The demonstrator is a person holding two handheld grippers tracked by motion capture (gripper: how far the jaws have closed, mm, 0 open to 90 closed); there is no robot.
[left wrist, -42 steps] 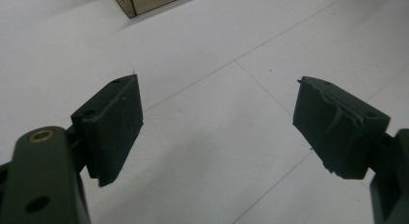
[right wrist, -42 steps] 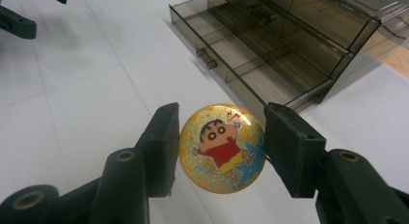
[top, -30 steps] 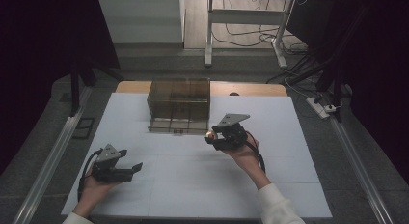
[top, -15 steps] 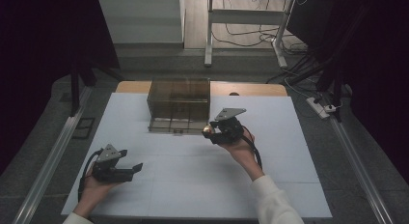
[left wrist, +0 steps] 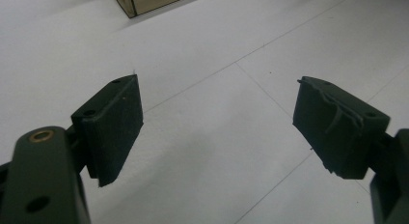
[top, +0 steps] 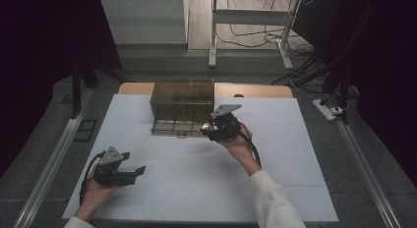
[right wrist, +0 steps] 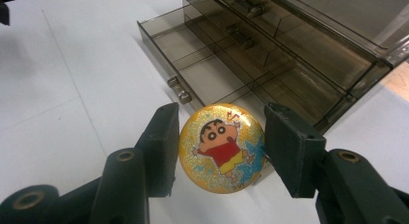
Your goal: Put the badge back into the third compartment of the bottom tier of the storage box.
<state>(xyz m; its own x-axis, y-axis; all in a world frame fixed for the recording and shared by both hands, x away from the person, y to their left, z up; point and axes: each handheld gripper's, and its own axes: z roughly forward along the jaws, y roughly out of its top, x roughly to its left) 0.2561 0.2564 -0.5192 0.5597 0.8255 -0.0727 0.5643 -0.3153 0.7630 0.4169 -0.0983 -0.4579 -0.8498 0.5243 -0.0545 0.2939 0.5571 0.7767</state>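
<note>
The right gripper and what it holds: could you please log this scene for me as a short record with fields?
right gripper: shut on badge
badge: round, glittery gold, cartoon child in red shirt; held by its edges above the table
drawer box: smoky clear plastic, at the far side of the white table
bottom drawer: pulled out, divided into compartments, looks empty
left gripper: open, nothing between the jaws, low over the table near the person

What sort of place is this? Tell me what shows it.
Probably a lab or recording workspace, not a home: a white-covered table flanked by metal rails, cables and a power strip on the floor, and a person working handheld grippers beside a smoky plastic drawer box.
</note>
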